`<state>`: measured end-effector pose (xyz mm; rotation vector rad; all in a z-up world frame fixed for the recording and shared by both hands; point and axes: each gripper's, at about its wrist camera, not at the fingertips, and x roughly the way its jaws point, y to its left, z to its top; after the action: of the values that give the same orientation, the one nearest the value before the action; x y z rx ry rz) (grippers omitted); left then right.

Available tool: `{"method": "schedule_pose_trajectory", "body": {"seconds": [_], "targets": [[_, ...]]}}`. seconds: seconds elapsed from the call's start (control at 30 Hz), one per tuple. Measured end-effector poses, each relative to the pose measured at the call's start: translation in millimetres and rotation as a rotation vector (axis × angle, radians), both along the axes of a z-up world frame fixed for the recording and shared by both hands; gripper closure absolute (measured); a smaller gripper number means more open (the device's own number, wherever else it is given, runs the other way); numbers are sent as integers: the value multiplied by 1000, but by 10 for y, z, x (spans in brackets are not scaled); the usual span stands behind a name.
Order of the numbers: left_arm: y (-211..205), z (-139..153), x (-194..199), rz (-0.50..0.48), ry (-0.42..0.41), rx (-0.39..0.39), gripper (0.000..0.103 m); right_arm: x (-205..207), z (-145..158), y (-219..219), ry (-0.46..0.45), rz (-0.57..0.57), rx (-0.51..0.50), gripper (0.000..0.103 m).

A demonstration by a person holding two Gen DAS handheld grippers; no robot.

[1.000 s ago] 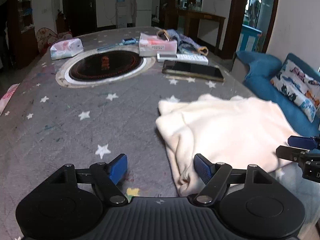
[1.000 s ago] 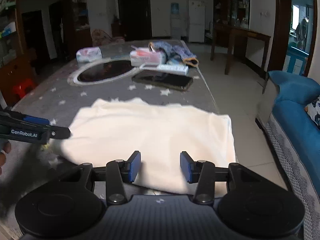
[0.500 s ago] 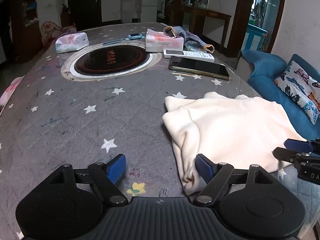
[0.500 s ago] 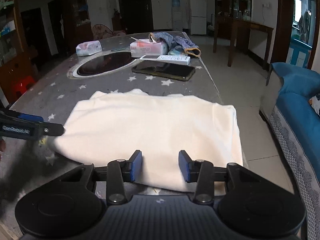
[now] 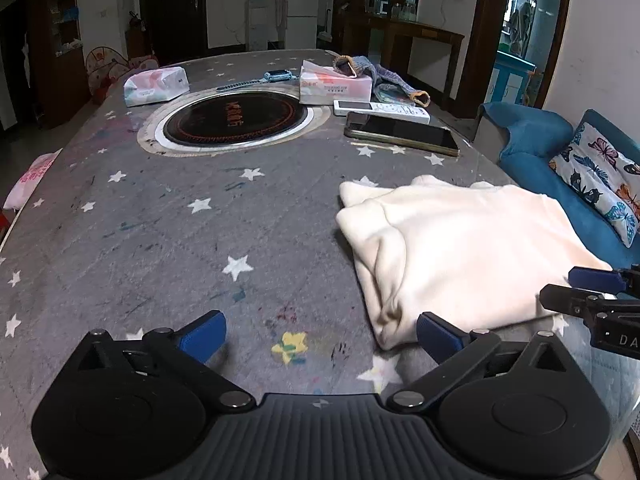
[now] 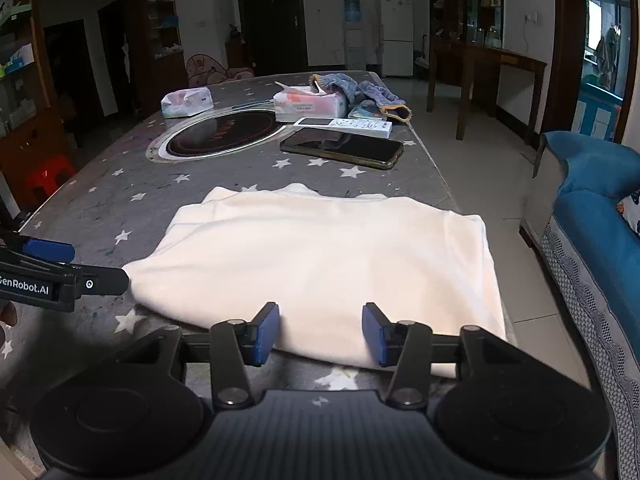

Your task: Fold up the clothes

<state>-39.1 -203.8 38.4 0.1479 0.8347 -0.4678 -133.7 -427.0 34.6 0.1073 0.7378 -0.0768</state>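
1. The cream garment (image 6: 320,256) lies folded flat on the grey worktop (image 5: 160,240) with star print, at the near right corner.
2. The left claw (image 5: 318,334) stands just beside the garment's left near corner. Its jaws are opening, spread wide, and only bare worktop is between them.
3. The right claw (image 6: 320,332) stands at the garment's near edge. Its jaws are opening, and the edge of the garment shows between them, but the fingers (image 6: 266,332) do not press it.
4. Well beyond both claws lie a dark phone (image 6: 342,152), a white remote (image 6: 344,126), a tissue box (image 6: 310,106) and a round black hob (image 5: 236,122).
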Motion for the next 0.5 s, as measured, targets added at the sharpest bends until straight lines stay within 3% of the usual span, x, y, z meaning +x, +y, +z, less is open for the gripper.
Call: {"method": "schedule_pose_trajectory", "body": {"seconds": [0.5], "targets": [[111, 61, -295, -16, -8, -9, 0, -271, 23, 172, -16, -23, -5, 23]]}}
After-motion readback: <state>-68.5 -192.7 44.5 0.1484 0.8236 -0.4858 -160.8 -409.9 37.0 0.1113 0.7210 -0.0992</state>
